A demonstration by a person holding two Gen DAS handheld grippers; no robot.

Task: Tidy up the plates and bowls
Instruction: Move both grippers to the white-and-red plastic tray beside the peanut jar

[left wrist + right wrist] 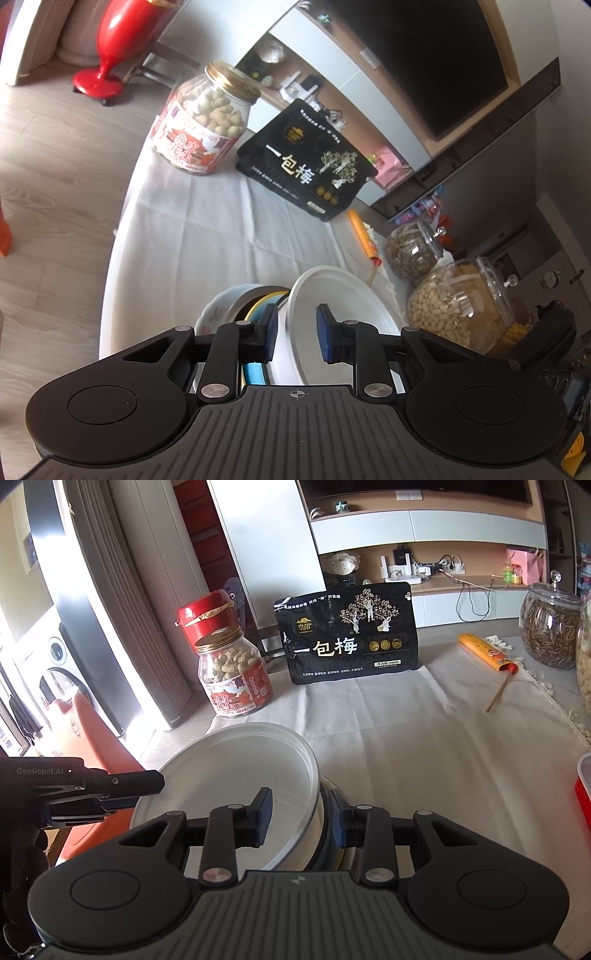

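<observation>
So on the table [406, 738], which has a whitish woven cloth over it, I count one white bowl [236, 771], one floral-rim bowl [218, 310] and a nested stack under them showing yellow and blue rims [255, 373], but I can't tell how many pieces that stack has. All of it sits at the near edge, toward the left corner.

The white bowl is smooth, round and glossy. The right gripper [301, 818] has its jaws parted and straddling that bowl's right wall, one finger inside and one outside; can't tell if the pads actually touch it. The left gripper [295, 334] is also spread, with blue pads, and the white bowl's rim sits between them in the left view, no clear contact. In the right view the left gripper pokes in from the left beside the bowl, with "GenRobot.AI" on its body.

Along the far edge: one glass peanut jar [232, 675] with a gold ribbed lid and red-white label reading 鱼皮花生, and one black matte pouch [349, 633] with "一包梅" in white plus tree drawings. Toward the right edge sit two clear lidded jars, one of dark seeds [550, 627] and one of pale nuts [458, 306], and one orange box [487, 651] with a thin stick [500, 694] beside it.
</observation>
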